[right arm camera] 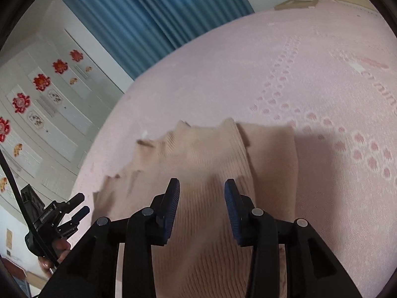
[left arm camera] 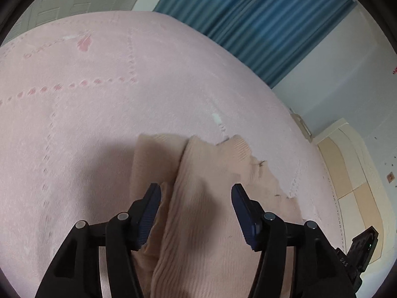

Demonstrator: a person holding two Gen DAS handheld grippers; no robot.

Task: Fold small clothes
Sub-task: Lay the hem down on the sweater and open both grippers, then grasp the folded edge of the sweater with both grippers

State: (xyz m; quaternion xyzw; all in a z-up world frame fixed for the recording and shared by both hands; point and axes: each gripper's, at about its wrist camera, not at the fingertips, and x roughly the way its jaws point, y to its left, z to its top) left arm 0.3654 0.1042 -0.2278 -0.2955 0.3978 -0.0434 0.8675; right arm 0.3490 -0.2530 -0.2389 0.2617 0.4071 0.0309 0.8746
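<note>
Both claws tilt down, parted, over garment.

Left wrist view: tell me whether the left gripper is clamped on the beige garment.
No, the left gripper stands open above the beige garment, pads clear of the cloth.

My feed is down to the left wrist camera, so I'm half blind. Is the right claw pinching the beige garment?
Observer: No. The right claw is open above the beige garment, with nothing between its pads.
Operator: Does the right camera show my left claw?
Observer: Yes. The left claw is at that view's left edge, with a hand gripping its handle.
</note>
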